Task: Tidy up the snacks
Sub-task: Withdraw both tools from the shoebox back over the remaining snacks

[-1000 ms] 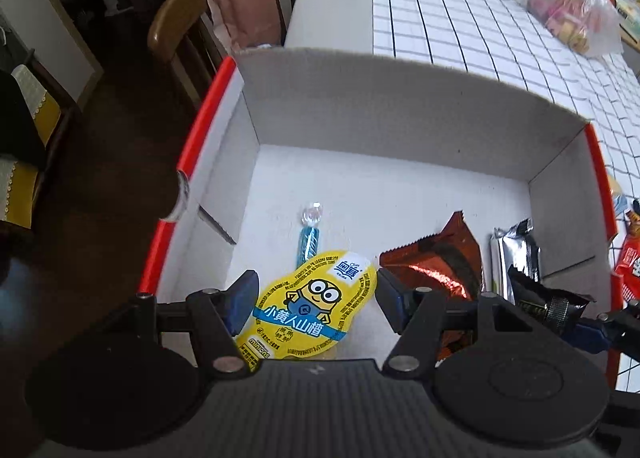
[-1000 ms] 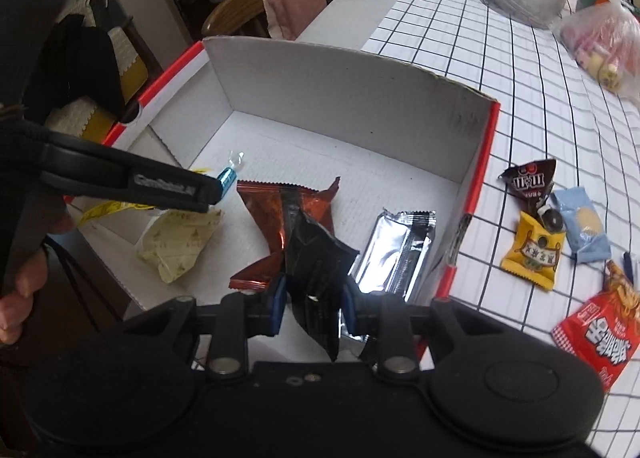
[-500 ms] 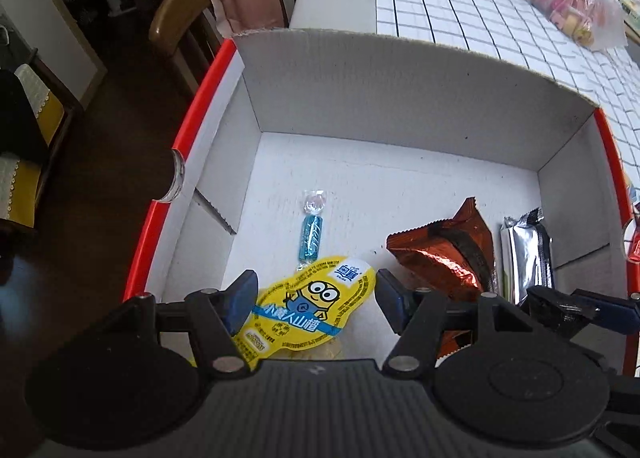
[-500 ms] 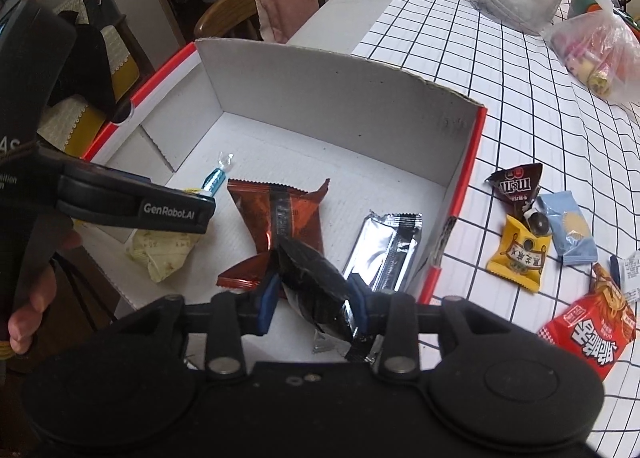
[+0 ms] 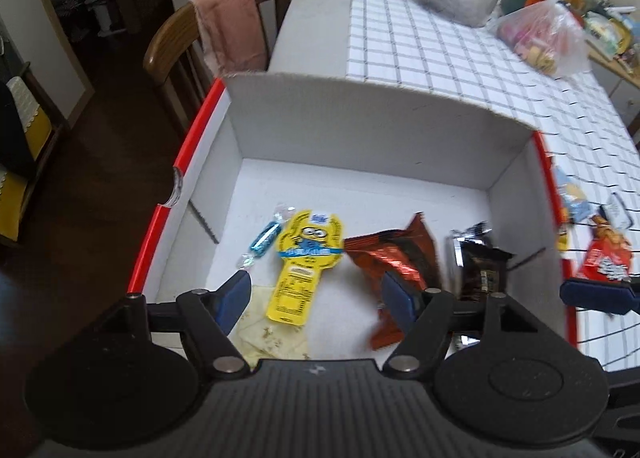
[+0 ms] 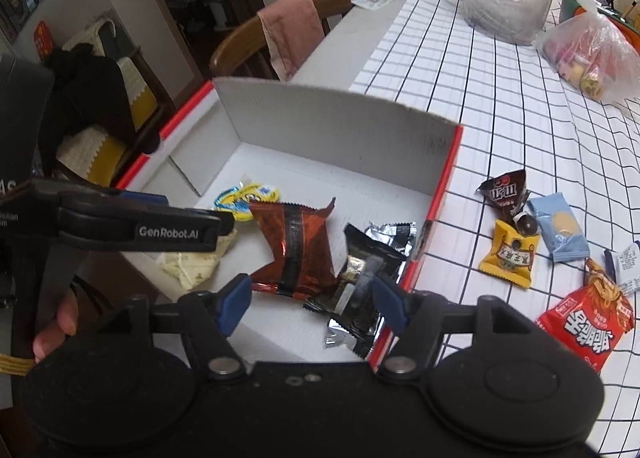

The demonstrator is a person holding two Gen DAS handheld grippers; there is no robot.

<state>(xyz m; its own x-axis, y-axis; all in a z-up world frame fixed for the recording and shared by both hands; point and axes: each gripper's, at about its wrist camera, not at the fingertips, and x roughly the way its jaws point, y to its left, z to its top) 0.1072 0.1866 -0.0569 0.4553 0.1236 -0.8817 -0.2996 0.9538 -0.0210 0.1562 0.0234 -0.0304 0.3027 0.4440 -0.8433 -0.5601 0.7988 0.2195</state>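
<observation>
Right gripper (image 6: 312, 304): jaws just been opening, now wide apart, blue pads clear of everything, nothing gripped. Black glossy foil packet (image 6: 362, 278) lying loose below and between them, crinkled, resting on silver foil pouch (image 6: 390, 234) near the right wall of the box. Left gripper (image 5: 316, 304): jaws also just been opening, wide, nothing held; yellow die-cut cartoon sachet (image 5: 306, 262) flat on the box floor between and beyond the pads, partly over a pale cream wrapper (image 5: 272, 332). Beside it, blue twist-wrapped candy (image 5: 264, 240); to the right, red-brown metallic pillow pack (image 5: 394, 258), creased, serrated ends. White corrugated cardboard box (image 6: 332, 126), red-edged rim, open top, on grid-pattern tablecloth (image 6: 460, 58). Outside on the cloth: yellow sachet (image 6: 510, 260), pale blue packet (image 6: 562, 232), dark brown pack (image 6: 504, 190), red bag (image 6: 586, 324). Farther back: clear plastic bags, wooden chair with pink cloth (image 6: 290, 34).
</observation>
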